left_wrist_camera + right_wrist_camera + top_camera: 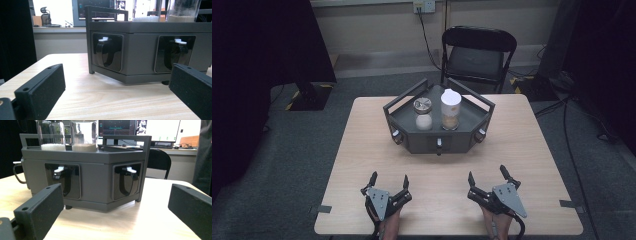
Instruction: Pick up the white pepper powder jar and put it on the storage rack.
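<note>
Two tools are held low at the near edge of the wooden surface, one in each hand. The left tool is seen with its jaws spread wide and nothing between them; the right tool is likewise released, jaws apart and empty. Both point forward toward the dark grey angular tray, which stands at the far middle of the surface, well apart from both tools.

Two jars are carried on top of the tray, side by side and upright. The shorter jar has a metal lid and holds a white fill; the taller jar has a white cap and holds a tan fill. They stand just beside each other; whether they touch cannot be told.

In the left gripper view, two recessed windows are noted in the tray's front faces, each with a black loop handle topped by a small white tab. The same arrangement is noted in the right gripper view, with a white-tabbed latch in the nearer window.

A black folding chair stands behind the surface.
</note>
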